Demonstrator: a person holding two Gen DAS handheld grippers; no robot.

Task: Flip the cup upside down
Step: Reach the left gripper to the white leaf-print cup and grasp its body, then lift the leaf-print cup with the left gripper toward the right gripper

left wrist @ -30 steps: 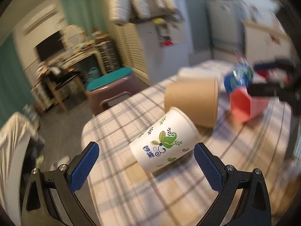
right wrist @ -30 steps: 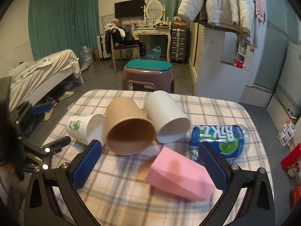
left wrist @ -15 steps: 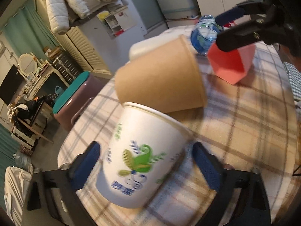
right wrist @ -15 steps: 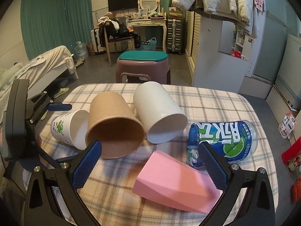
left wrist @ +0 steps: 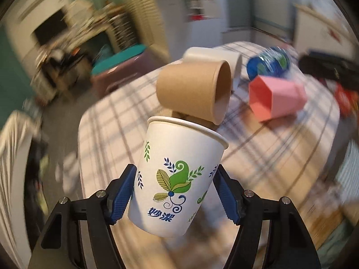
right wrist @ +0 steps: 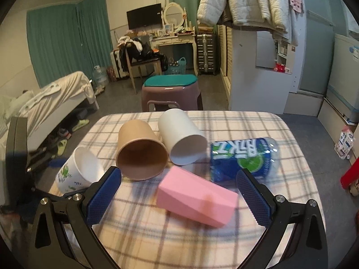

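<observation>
My left gripper [left wrist: 175, 192] is shut on a white paper cup with green leaf print [left wrist: 179, 179]; the cup is lifted off the table and tilted, mouth pointing up and away. The same cup shows at the left in the right wrist view [right wrist: 78, 172], mouth facing the camera. My right gripper [right wrist: 179, 197] is open and empty, hovering over a pink angular cup [right wrist: 197, 199] that lies on its side.
A brown paper cup [right wrist: 141, 150], a plain white cup [right wrist: 181, 141] and a blue-labelled bottle [right wrist: 242, 157] lie on their sides on the plaid tablecloth [right wrist: 179, 242]. A purple stool [right wrist: 170, 92] stands beyond the table's far edge.
My left gripper closed on the leaf-print cup, which lay on its side, and lifted it while turning it more upright. My right gripper rose slightly and stayed open.
</observation>
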